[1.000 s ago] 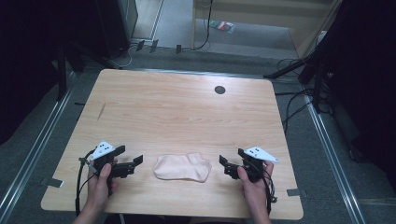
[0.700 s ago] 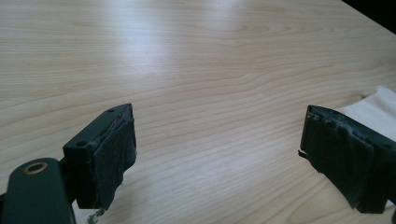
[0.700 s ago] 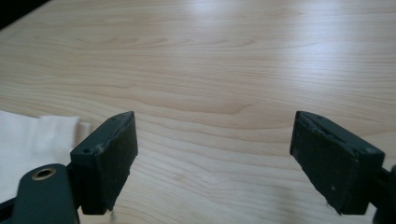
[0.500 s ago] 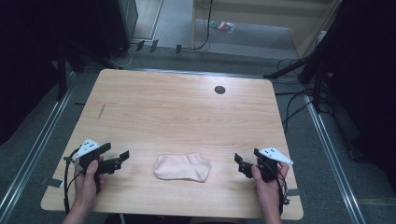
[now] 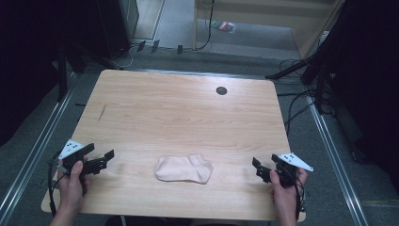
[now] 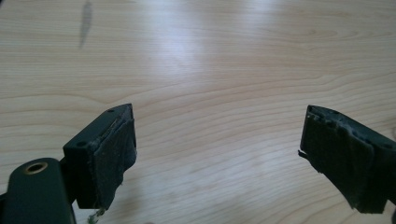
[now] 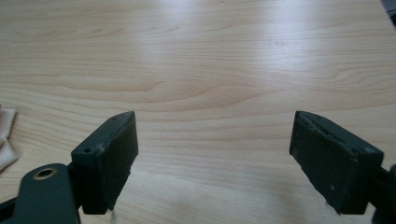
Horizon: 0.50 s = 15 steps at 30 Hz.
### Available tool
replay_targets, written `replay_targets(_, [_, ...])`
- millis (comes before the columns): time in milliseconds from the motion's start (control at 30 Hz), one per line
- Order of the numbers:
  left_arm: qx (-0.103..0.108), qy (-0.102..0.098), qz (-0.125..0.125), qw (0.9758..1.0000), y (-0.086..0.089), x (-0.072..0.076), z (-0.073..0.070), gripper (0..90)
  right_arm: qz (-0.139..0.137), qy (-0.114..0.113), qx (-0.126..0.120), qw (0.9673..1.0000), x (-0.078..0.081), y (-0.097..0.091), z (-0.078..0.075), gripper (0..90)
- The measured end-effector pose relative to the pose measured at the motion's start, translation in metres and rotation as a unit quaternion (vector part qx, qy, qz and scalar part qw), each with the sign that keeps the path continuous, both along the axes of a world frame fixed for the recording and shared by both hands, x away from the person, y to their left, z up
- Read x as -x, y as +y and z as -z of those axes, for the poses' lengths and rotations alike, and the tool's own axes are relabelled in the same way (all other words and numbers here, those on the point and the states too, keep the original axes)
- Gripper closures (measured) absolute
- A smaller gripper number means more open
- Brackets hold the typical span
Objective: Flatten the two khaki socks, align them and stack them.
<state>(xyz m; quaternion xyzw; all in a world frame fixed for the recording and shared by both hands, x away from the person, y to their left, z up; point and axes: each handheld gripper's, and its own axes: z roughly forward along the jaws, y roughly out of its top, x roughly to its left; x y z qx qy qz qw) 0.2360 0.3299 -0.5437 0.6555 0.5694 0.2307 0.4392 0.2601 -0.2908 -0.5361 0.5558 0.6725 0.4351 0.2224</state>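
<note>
Now holding left gripper (image 5: pixel 104 159) and right gripper (image 5: pixel 259 170) low over the table (image 5: pixel 188 113), jaws spread wide and empty, flanking the sock (image 5: pixel 184 169) lying flat between them, presumably freeing it.

Wooden table (image 5: pixel 179 117), grey floor (image 5: pixel 263 42)

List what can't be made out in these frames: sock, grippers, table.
- Sock, high view: too small to tell if it is one sock or a folded pair.
- Sock, right gripper view: cut off by the left edge; just a corner shows.
- Dark round mark on the table, high view: too small to tell hole from cap.
- Left gripper, high view: pads too small to judge.
</note>
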Motion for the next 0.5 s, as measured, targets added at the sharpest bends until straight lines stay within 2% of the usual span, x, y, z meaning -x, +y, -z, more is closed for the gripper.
replay_targets(267, [-0.012, 0.002, -0.026, 0.9996, 0.034, 0.009, 0.002, 11.0, 0.017, 0.004, 0.009, 0.9998, 0.007, -0.02, 0.004, 15.7])
replay_targets(500, [-0.028, -0.001, -0.044, 0.9986, 0.052, 0.018, 0.003, 11.0, 0.022, 0.01, 0.016, 0.9996, 0.018, -0.035, 0.008, 15.6])
